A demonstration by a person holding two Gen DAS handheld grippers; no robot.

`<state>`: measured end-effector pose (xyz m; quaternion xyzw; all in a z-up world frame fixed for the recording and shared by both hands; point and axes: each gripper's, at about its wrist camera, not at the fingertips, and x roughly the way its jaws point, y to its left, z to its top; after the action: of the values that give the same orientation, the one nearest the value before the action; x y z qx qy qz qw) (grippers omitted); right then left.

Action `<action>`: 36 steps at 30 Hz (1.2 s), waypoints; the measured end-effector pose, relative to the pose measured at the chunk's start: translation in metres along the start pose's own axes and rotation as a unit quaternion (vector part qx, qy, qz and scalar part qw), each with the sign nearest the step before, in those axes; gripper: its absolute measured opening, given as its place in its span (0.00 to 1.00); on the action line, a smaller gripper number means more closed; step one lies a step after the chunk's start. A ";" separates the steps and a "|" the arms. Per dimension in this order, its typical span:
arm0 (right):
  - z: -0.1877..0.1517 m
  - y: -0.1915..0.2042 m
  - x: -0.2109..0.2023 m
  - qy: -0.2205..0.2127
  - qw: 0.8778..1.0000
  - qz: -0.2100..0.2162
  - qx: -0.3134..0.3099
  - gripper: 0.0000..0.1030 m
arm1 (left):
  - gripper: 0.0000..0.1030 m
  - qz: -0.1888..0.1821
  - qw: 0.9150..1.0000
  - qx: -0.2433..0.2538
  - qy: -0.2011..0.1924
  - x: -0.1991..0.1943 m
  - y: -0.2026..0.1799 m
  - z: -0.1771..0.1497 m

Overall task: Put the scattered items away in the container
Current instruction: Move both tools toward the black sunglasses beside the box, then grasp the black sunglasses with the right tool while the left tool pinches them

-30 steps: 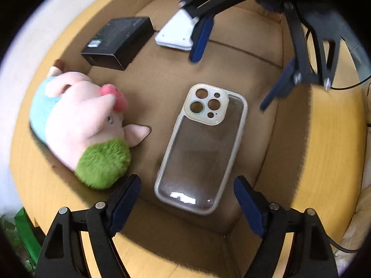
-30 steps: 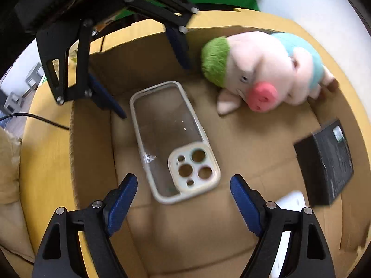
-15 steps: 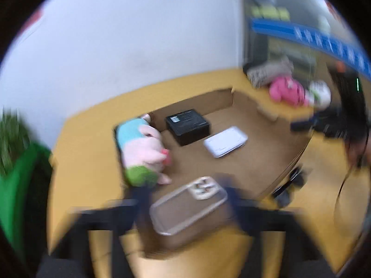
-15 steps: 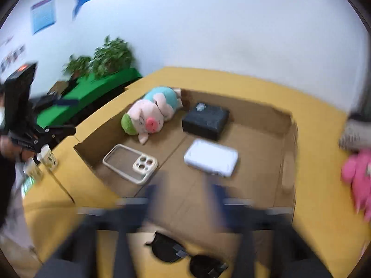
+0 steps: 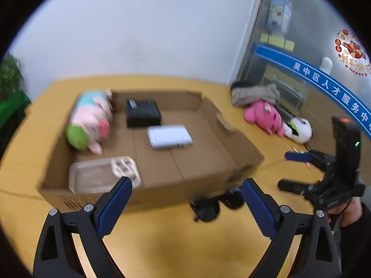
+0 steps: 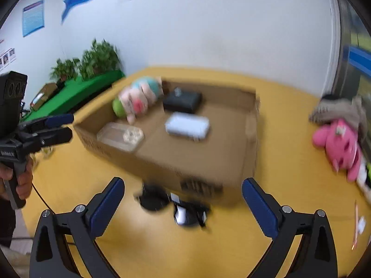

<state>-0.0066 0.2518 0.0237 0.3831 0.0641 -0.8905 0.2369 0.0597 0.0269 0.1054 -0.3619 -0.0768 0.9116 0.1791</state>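
Left wrist view: the left gripper has pulled back out of the box, leaving the case inside beside the pig, so that item looks done. Its jaws are opening, nothing between them. The sunglasses lie on the surface just past its fingertips, against the box's near wall.

Right wrist view: the right gripper has also backed off; its jaws are opening, empty. The sunglasses lie between its fingers, likely next.
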 end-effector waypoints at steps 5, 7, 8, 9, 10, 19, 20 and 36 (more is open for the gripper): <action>-0.039 0.001 0.046 0.058 0.998 0.017 -0.010 0.99 | 0.93 -0.017 0.997 -0.049 0.054 0.044 0.008 -0.021; -0.045 -0.002 0.065 0.072 0.997 0.008 0.007 0.99 | 0.93 -0.009 0.996 -0.064 0.069 0.055 0.011 -0.027; -0.045 -0.002 0.072 0.075 0.997 0.006 0.012 0.99 | 0.93 -0.008 0.995 -0.069 0.073 0.061 0.012 -0.031; -0.045 -0.003 0.078 0.074 0.997 0.010 0.018 0.99 | 0.93 -0.013 0.994 -0.073 0.075 0.064 0.014 -0.033; -0.044 -0.003 0.084 0.072 0.997 0.017 0.023 0.99 | 0.93 -0.018 0.994 -0.075 0.078 0.067 0.014 -0.035; -0.049 0.009 0.116 0.086 0.996 0.034 0.015 0.99 | 0.93 -0.009 0.992 -0.093 0.086 0.059 0.029 -0.054; -0.052 0.019 0.113 0.092 0.994 0.051 0.006 0.98 | 0.93 -0.007 0.992 -0.095 0.085 0.056 0.031 -0.056; -0.033 0.063 0.126 0.109 0.990 0.067 -0.053 0.58 | 0.93 -0.032 0.980 -0.171 0.097 0.029 0.055 -0.095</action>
<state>-0.0305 0.1596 -0.0852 0.4679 0.1105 -0.8212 0.3073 0.0909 -0.0117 0.0036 -0.4710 -0.2254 0.8394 0.1507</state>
